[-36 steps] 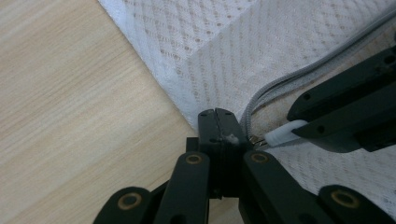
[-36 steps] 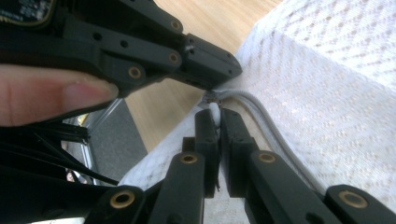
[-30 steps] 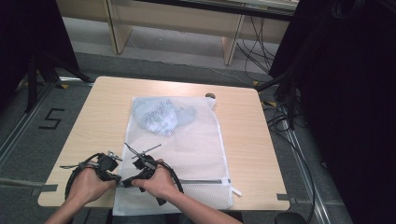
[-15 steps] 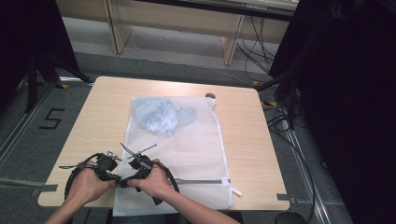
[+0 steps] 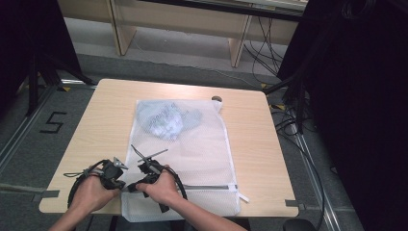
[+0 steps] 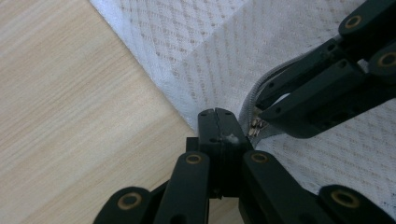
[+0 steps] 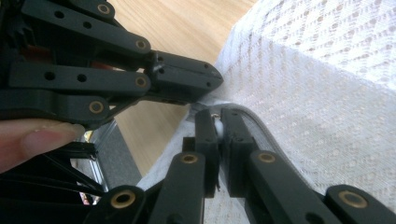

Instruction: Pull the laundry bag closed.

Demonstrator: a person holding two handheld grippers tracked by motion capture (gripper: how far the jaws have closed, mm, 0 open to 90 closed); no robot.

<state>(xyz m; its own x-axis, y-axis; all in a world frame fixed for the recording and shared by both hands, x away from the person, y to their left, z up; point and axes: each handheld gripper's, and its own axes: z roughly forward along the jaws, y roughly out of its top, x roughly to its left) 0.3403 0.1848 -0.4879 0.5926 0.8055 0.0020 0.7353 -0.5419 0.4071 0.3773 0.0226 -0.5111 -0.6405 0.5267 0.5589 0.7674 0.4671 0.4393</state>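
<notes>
Mesh bag (image 5: 192, 159): white diamond-weave net, flat, reaching the table's (image 5: 288, 159) near edge.
Zipper (image 6: 254, 127): grey, at bag's near-left corner; metal pull seen in left gripper view.
Left gripper (image 6: 218, 122): jaws pressed together on bag's corner edge.
Right gripper (image 7: 219, 122): pinching zipper pull.
High view: bluish bundle (image 5: 166, 120) inside bag, far end.
Table: pale woodgrain.

From my screen, the crumpled pale-blue cloth (image 5: 166, 120) inside the white mesh laundry bag (image 5: 202, 149) is too veiled to identify; my forearms are cut off below.
</notes>
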